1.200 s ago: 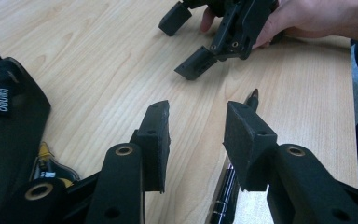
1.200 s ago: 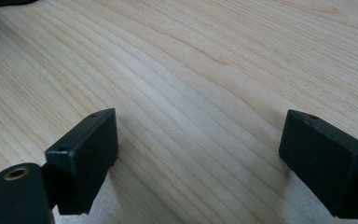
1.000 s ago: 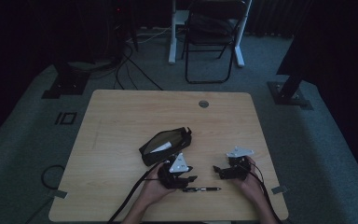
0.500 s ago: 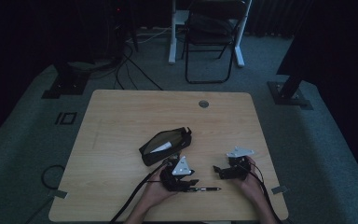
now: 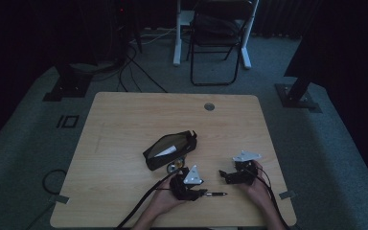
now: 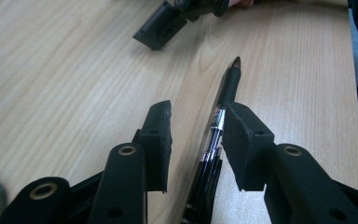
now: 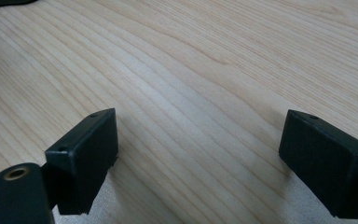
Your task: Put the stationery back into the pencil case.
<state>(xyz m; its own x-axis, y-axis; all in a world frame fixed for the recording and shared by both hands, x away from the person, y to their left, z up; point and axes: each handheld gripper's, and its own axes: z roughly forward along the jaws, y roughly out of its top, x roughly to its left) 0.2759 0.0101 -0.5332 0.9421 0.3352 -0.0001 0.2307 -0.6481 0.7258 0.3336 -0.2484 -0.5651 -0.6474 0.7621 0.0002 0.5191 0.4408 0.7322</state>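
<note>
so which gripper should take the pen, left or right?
Left. The left gripper already has its open jaws straddling the pen on the table. The right gripper is open over bare wood.

Dark slim pen (image 6: pixel 223 102): rear end cut off by the bottom edge in left gripper view, barrel partly behind the black finger (image 6: pixel 244 140). Small round yellowish item (image 5: pixel 174 166) beside the open black zip pouch (image 5: pixel 168 149): too small to identify. White contents of the pouch unclear.
</note>
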